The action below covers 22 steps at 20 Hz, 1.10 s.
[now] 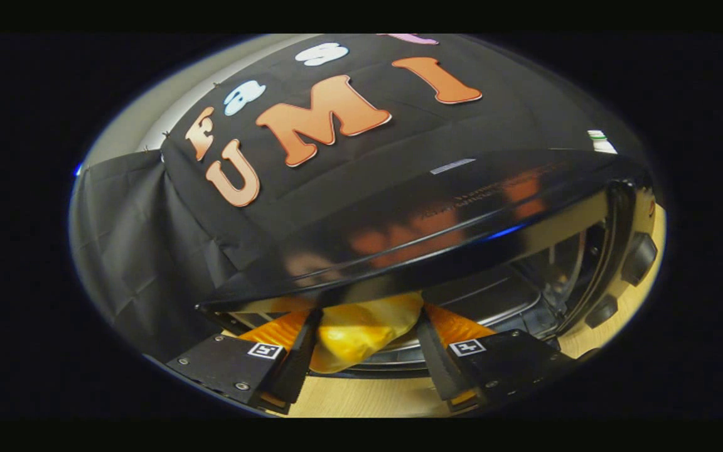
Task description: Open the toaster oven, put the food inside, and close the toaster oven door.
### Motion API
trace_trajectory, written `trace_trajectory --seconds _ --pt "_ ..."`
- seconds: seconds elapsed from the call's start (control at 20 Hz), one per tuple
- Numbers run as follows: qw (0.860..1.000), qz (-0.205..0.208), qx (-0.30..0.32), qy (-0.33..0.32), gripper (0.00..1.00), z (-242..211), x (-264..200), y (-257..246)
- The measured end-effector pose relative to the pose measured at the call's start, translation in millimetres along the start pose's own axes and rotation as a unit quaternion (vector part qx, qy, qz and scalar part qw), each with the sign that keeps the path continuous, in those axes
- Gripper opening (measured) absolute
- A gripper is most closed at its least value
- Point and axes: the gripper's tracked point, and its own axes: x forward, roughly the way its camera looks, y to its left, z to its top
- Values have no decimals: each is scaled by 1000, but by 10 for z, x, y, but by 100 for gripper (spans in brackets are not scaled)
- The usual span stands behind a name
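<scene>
Gripping a yellow food item (pixel 361 336) between both fingers, the gripper (pixel 364 351) holds it at the mouth of the black toaster oven (pixel 437 232), just under the glossy top edge; the food's far end reaches into the open cavity above a metal tray (pixel 493 301). Two dark knobs (pixel 637 257) sit on the oven's right side; light wooden table (pixel 368 398) shows beneath the fingers.

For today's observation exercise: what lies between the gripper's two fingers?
In the gripper view, a yellow piece of food lies between the gripper fingers, at the open toaster oven.
</scene>
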Motion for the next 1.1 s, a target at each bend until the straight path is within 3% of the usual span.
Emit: trace_trajectory --seconds 0.3,0.6,1.1 --pt "1000 -19 -15 12 81 -46 192 -84" --pt "997 -31 -68 27 81 -162 157 -92" --pt "996 -66 -49 22 82 -213 -68 -83"
